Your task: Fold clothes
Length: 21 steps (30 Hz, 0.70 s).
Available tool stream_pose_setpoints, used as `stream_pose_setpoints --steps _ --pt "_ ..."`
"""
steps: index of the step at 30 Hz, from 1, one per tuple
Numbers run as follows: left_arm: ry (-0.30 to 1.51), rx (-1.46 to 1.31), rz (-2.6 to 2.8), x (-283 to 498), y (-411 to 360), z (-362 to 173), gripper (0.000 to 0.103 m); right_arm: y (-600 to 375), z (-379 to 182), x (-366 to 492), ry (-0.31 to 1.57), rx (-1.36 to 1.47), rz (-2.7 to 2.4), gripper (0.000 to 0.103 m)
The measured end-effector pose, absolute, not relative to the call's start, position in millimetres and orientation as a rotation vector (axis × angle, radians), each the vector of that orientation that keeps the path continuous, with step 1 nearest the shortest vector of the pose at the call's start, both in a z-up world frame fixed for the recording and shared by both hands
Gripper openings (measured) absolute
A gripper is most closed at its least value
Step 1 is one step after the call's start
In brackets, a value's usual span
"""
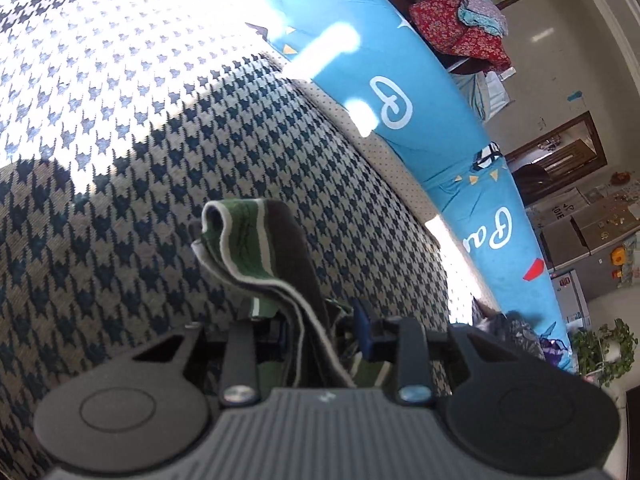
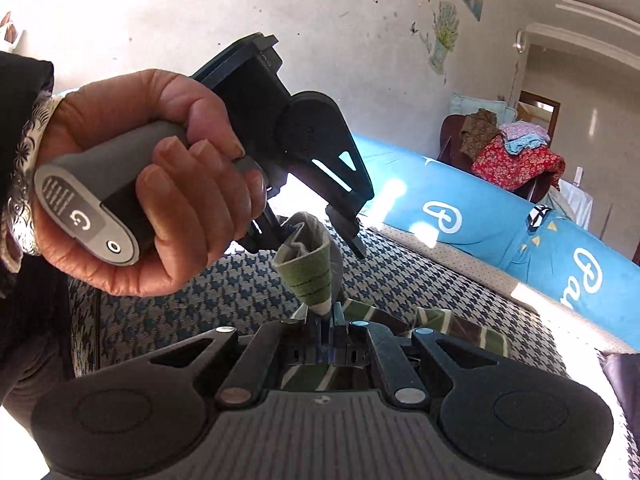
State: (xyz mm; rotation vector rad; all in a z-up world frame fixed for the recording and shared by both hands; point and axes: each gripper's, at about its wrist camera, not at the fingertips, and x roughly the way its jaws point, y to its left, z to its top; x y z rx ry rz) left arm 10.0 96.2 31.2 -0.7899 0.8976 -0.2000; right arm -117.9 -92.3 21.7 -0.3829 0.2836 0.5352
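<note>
A garment [image 1: 248, 240] striped in green, brown and white is caught between both grippers above a houndstooth cushion [image 1: 160, 140]. In the left wrist view its folded edge drapes over one finger of my left gripper [image 1: 308, 304] and runs down between the jaws, which are shut on it. In the right wrist view my right gripper [image 2: 326, 316] is shut on the narrow end of the garment [image 2: 310, 268]. The cloth fans upward from there into the left gripper [image 2: 308, 240], which a hand [image 2: 180, 200] holds just above. The rest of the garment lies crumpled on the cushion [image 2: 420, 280] behind my right fingers.
A bright blue sheet with white lettering [image 1: 400, 92] [image 2: 500, 232] borders the cushion's far side. Beyond it a chair carries a pile of red and pastel clothes [image 1: 456, 24] [image 2: 516, 156]. Cardboard boxes and a potted plant [image 1: 608, 344] stand on the floor.
</note>
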Motion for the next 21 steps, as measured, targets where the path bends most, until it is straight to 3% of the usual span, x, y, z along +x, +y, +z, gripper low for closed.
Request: stream_pose_setpoints --steps 11,17,21 --pt "0.96 -0.647 -0.345 30 -20 47 0.028 -150 30 -117 0.308 -0.32 0.368 0.004" --pt "1.02 -0.61 -0.328 31 -49 31 0.039 -186 14 -97 0.534 -0.174 0.22 0.005" --pt "0.993 -0.588 -0.315 26 -40 37 0.049 -210 13 -101 0.6 -0.053 0.169 0.021"
